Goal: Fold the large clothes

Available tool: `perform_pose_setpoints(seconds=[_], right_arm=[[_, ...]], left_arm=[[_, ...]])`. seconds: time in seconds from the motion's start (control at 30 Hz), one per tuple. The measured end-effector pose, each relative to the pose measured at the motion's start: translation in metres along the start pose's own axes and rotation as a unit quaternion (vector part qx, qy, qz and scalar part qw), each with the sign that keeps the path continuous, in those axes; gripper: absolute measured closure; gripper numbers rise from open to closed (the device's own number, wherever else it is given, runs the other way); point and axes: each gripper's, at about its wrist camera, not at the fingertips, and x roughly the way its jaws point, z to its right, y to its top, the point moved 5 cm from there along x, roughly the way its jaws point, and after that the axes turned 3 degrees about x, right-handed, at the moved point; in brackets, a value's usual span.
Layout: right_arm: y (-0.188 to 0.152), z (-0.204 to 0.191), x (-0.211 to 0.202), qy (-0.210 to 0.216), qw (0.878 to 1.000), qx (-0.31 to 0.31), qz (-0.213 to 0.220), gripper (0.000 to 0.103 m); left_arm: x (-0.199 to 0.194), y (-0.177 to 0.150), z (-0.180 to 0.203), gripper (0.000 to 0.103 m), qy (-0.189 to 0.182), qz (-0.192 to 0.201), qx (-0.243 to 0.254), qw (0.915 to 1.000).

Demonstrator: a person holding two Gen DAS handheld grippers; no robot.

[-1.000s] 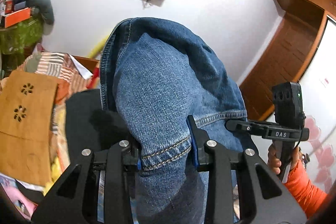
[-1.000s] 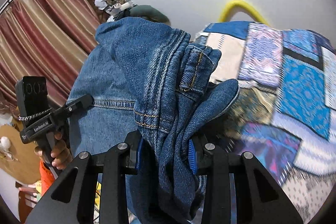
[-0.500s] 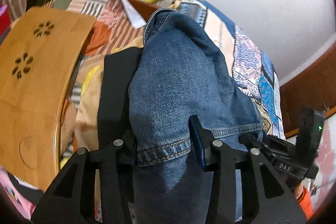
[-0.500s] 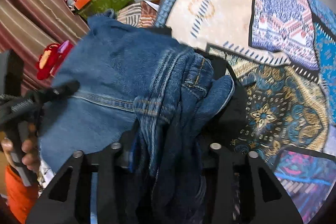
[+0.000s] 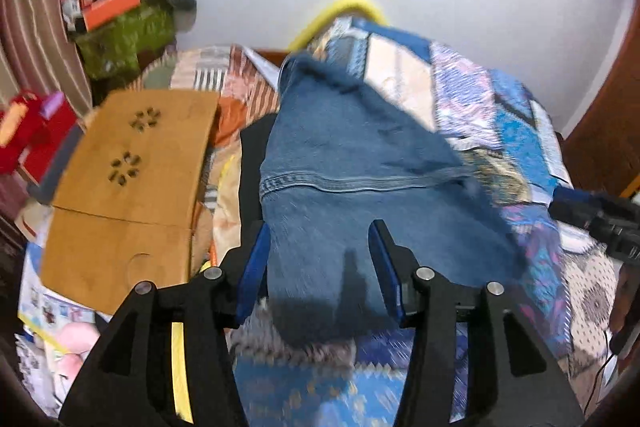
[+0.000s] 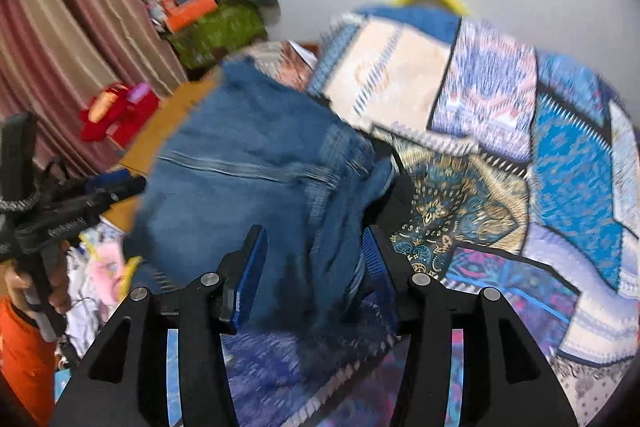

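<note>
As both sets of jaws have just been opening, half-wide around the jeans on the bed, heavy limp denim sags; regrip the thick hem between the pads.

One pair of jeans between two tongs, left tongs and right tongs; one wooden board left of them; one patchwork quilt beyond.

Motion-blurred jeans, bedspread

Both wrist views steeply down, close over shared jeans.
</note>
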Motion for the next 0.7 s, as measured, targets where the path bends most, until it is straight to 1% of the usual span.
perform_pose_setpoints(seconds=[0.03,0.1,0.13,0.17,0.2,0.27,0.33,0.43,0.5,0.53,0.6,0.7], right_arm=[[0.001,-0.006,-0.019,0.006,1.000,-0.002,0.015,0.057],[0.007,-0.019,-0.042,0.014,0.999,-0.005,0.041,0.057],[0.006,-0.028,-0.067,0.022,0.998,-0.007,0.060,0.057],[0.007,-0.033,-0.077,0.028,0.997,-0.009,0.071,0.057],[0.005,-0.043,-0.101,0.038,0.995,-0.013,0.090,0.057],[0.006,-0.057,-0.122,0.045,0.992,-0.021,0.119,0.057],[0.001,-0.074,-0.163,0.052,0.985,-0.032,0.162,0.057],[-0.014,-0.095,-0.208,0.065,0.974,-0.046,0.212,0.057],[-0.026,-0.107,-0.235,0.065,0.965,-0.056,0.247,0.057],[-0.036,-0.116,-0.253,0.064,0.958,-0.065,0.270,0.057],[-0.052,-0.128,-0.274,0.061,0.949,-0.078,0.300,0.057],[-0.073,-0.139,-0.292,0.050,0.938,-0.089,0.331,0.057]], left_arm=[[-0.016,-0.001,0.006,0.054,0.001,0.011,0.006,0.9999],[-0.063,-0.001,0.021,0.054,0.006,0.047,0.022,0.9986],[-0.082,-0.001,0.027,0.054,0.006,0.065,0.028,0.9975],[-0.104,-0.001,0.034,0.054,0.006,0.082,0.032,0.9961],[-0.131,-0.001,0.043,0.054,0.004,0.106,0.037,0.9936],[-0.174,-0.004,0.058,0.054,0.007,0.144,0.051,0.9882],[-0.223,-0.010,0.077,0.054,0.024,0.195,0.071,0.9778],[-0.274,-0.026,0.098,0.054,0.038,0.251,0.084,0.9636],[-0.307,-0.042,0.112,0.054,0.044,0.292,0.083,0.9517],[-0.318,-0.049,0.118,0.054,0.043,0.304,0.083,0.9480],[-0.339,-0.067,0.130,0.054,0.039,0.329,0.083,0.9398],[-0.361,-0.092,0.142,0.053,0.039,0.357,0.076,0.9304]])
